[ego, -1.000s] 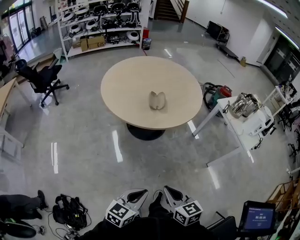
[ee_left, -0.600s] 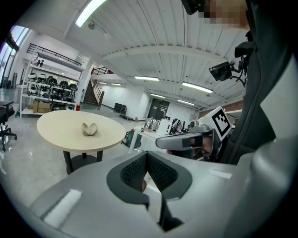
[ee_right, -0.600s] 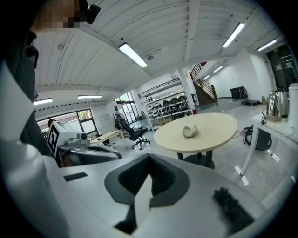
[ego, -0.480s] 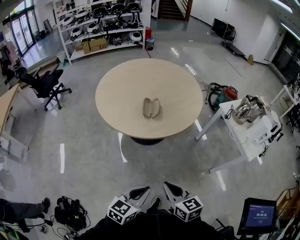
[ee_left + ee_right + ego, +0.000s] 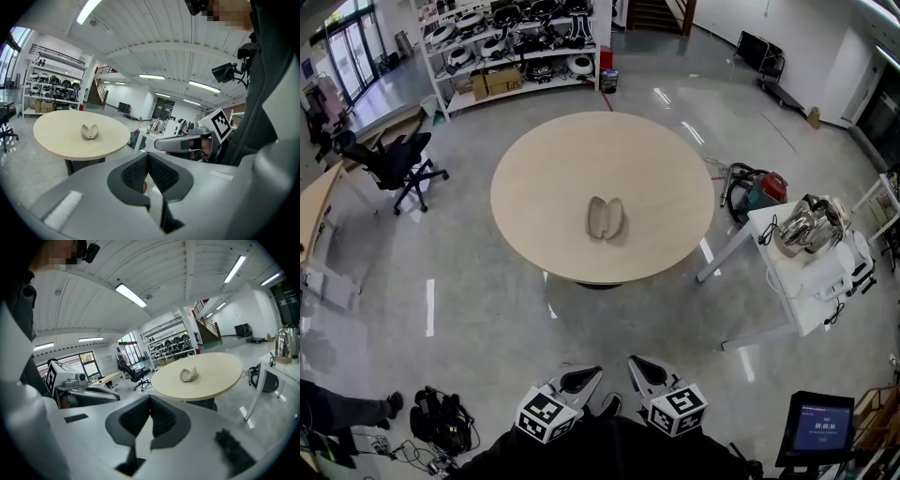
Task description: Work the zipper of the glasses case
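Compared with a second ago, the round table (image 5: pixel 534 169) fills a little more of the head view and the glasses case (image 5: pixel 605 217) sits slightly lower and more to the left in it. We judge that we have stepped a bit closer and turned our head, and that the case itself has not moved. It lies near the middle of the table, at 12 o'clock from us and well apart from both grippers. Its two halves are spread open like a shell. The zipper is too small to make out from here. The left gripper (image 5: pixel 578 379) and the right gripper (image 5: pixel 639 369) stay low near our body at 6 o'clock of the head view, side by side as before. In each gripper view the jaws are pressed together with nothing between them. The case shows only far off on the table top, in the left gripper view (image 5: pixel 89 132) and in the right gripper view (image 5: pixel 189 375). An office chair (image 5: pixel 394 164) stands at 10 o'clock of the table and a white side table (image 5: pixel 806 281) at 4 o'clock. For the task this means only the approach is under way. In our judgement, we must first reach the table and spread the jaws before touching the case.
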Demonstrator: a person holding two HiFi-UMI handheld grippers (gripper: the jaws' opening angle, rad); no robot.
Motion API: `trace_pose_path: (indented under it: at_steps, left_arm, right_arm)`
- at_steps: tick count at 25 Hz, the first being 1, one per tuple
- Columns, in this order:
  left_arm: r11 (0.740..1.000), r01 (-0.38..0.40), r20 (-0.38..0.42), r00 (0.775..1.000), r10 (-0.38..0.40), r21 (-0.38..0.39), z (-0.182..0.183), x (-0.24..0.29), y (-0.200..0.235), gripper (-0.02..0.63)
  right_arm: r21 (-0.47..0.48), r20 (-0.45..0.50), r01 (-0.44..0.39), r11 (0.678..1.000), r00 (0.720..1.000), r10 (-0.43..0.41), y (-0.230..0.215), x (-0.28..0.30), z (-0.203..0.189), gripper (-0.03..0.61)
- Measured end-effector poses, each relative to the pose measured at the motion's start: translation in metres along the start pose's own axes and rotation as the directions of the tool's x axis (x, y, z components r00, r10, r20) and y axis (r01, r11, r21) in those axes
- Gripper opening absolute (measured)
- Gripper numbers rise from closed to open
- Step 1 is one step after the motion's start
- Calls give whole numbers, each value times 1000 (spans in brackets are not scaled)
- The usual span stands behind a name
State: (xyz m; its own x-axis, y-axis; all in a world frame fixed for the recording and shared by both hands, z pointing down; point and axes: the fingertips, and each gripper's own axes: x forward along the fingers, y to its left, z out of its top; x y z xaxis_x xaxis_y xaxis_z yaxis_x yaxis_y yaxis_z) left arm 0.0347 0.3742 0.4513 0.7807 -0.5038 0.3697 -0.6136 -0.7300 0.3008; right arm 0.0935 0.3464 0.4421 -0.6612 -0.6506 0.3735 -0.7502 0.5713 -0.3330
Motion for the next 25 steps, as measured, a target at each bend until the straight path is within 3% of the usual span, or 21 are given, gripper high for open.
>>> trace_pose_path:
  at_steps: [6, 15, 25]
  left_arm:
    - [1000, 27, 1, 1000, -27, -7, 12, 17, 47, 6]
    - [996, 93, 44, 995, -94, 9, 64, 23, 151, 6]
    - [991, 130, 69, 989, -128, -24, 85, 41, 222, 6]
  right_arm:
    - [-2, -18, 32, 999, 999, -32, -21, 43, 16, 2]
    - [-29, -47, 88, 996, 995, -89, -28, 137, 68, 2]
    - [-34, -54, 177, 984, 983, -178, -54, 185, 94, 2]
